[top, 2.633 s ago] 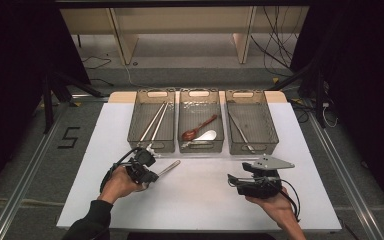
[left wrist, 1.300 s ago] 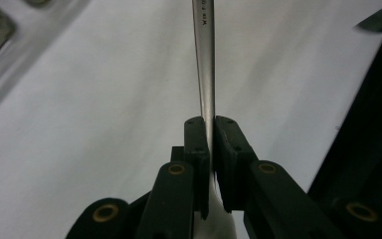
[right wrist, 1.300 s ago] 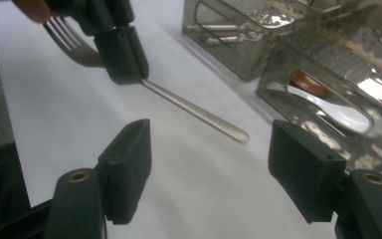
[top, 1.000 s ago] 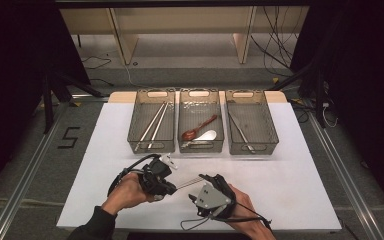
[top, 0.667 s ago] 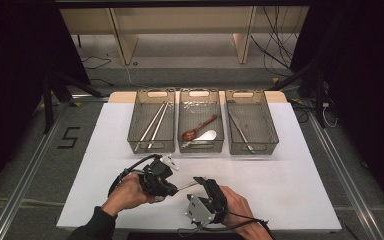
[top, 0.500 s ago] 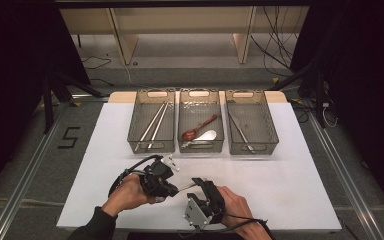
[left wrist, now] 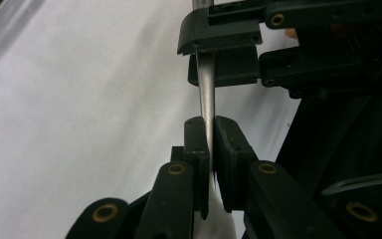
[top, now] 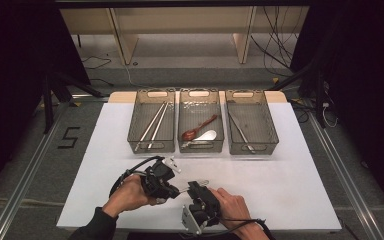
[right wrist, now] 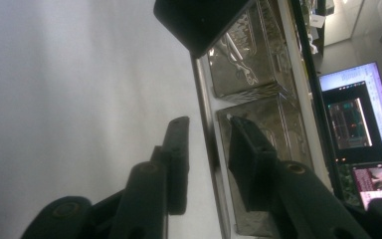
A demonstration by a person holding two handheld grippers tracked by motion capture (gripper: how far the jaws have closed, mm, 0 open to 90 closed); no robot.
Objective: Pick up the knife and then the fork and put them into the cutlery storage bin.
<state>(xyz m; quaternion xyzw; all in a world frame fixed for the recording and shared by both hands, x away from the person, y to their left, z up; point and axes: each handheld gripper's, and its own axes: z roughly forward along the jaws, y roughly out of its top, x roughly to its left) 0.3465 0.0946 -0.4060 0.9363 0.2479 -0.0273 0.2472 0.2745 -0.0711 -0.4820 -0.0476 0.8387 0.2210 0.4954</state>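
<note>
My two grippers, the left gripper (top: 172, 188) and the right gripper (top: 196, 192), are black with brass-coloured pivots. Between them runs a shiny silver metal utensil (left wrist: 206, 84). The table (top: 290, 170) is plain white. The three bins (top: 151, 146) are smoky grey-brown and see-through; the middle one holds a reddish-brown spoon (top: 196, 130) and a white spoon (top: 207, 135).

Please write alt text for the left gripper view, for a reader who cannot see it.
The left gripper is shut on a thin metal utensil handle above the white table. The right gripper has its jaws around the same handle farther up.
</note>
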